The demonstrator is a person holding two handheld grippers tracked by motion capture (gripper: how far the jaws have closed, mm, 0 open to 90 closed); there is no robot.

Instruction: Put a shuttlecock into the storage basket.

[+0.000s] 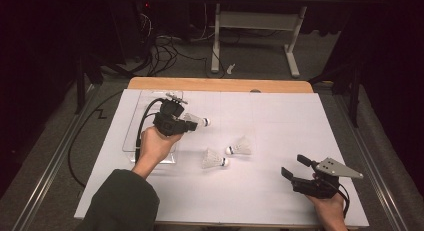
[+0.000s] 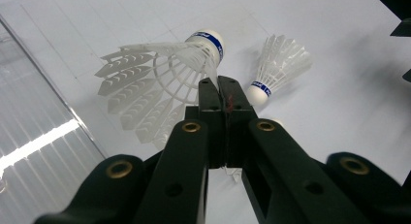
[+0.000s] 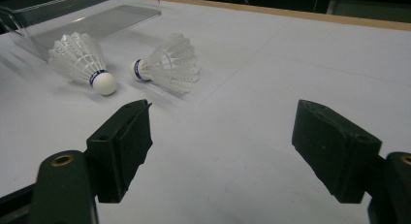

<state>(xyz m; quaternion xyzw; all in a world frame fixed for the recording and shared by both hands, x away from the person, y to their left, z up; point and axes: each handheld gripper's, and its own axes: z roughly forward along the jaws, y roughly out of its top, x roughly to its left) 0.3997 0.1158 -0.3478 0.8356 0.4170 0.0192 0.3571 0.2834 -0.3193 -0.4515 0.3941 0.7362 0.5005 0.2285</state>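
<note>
White plastic shuttlecock [image 2: 160, 83] pinched by skirt in left tongs [image 2: 220, 90], jaws tight, beside clear tray [image 1: 131, 126]. Right tongs [image 3: 220, 151] wide, empty, idle; two shuttles ahead of them. Advice: keep squeeze gentle, swing over tray, lower before release.

Between the left claw [image 1: 192, 125] and the right claw [image 1: 292, 166] we see a shuttlecock [image 1: 215, 158] and a second shuttlecock [image 1: 240, 147], both lying on their sides just beside each other on a white mat [image 1: 280, 126]. A clear tray [image 1: 131, 136] lies under and behind the left claw. Well beyond both claws we see the table edge [image 1: 220, 84], cables [image 1: 165, 53] and a desk frame [image 1: 255, 21].
</note>
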